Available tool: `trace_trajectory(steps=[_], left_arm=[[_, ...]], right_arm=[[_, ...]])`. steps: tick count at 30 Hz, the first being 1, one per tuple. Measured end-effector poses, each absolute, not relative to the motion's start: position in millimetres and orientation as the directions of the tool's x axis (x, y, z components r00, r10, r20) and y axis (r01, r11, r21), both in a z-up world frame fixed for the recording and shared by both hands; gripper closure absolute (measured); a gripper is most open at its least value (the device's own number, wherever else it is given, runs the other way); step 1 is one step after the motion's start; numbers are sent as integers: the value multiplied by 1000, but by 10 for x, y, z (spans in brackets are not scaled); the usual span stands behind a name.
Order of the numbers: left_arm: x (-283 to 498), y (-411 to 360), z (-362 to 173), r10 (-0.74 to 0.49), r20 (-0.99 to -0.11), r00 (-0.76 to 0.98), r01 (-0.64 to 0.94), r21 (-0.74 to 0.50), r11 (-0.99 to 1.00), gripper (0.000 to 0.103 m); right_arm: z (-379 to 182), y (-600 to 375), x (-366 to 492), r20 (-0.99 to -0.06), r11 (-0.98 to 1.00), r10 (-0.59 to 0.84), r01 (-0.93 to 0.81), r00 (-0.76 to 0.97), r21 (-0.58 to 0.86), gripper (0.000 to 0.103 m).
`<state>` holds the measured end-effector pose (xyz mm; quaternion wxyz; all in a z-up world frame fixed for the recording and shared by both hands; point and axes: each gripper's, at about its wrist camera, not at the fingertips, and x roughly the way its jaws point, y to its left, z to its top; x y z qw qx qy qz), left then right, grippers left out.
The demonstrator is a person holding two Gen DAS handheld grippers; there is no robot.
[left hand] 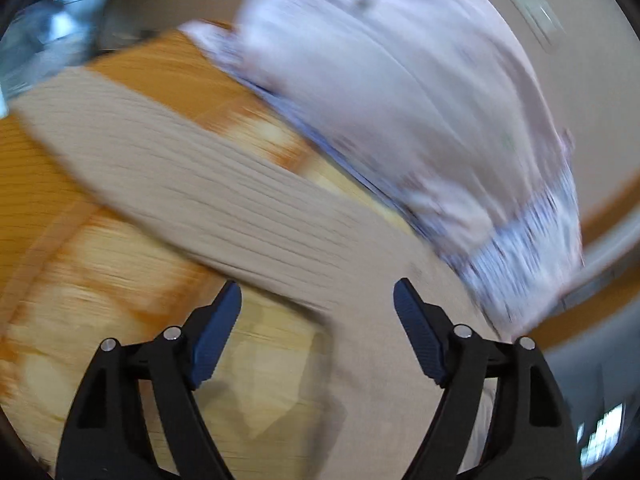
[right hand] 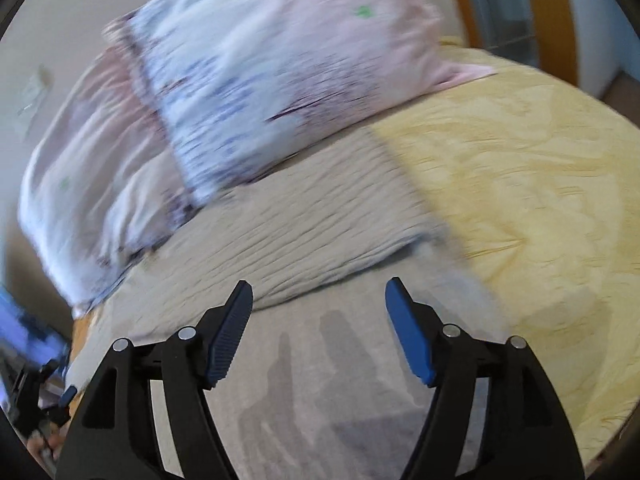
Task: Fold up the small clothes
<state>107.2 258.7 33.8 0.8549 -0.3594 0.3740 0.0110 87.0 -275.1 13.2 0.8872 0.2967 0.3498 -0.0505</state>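
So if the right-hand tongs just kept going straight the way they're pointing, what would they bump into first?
Most likely the beige ribbed garment spread on the bed just ahead of the open right tongs. Beyond it lies the pink patterned pillow. The picture is blurred, so depth is hard to judge.

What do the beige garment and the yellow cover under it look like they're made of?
Beige garment: soft ribbed or crinkled fabric, matte, judging by fine parallel ridges; possibly cotton knit. Yellow cover: woven cloth with a faint sheen and a tone-on-tone pattern, maybe jacquard. Blur leaves both uncertain.
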Motion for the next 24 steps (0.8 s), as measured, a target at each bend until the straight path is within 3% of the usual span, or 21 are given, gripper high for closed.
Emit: trace_trajectory(steps=[2,7,10,14,22,24], left_arm=[[970,2944,276,-190,-659,728,-382,-620,685,35],[919,3512,79,-131,-657,743,-509,-680,527,41],[932,3738,-33,-131,-625,770,-524,-736,429,50],[955,3951,-38,-100,-614,783,-536,-748,391,54],[1035,4174,-82,-72,-642,764,-585,-735,343,96],[1052,4117,5,-54,-632,773,-573,-732,369,96]], right_arm=[[128,-2644,894,-642,830,161,250,749,499,33],[149,-2456,902,-625,846,215,177,750,503,33],[148,-2401,910,-624,855,224,156,749,494,32],[122,-2379,909,-628,860,222,154,746,486,30],[109,-2382,896,-626,854,242,143,742,501,30],[133,-2387,877,-620,854,245,137,745,502,30]])
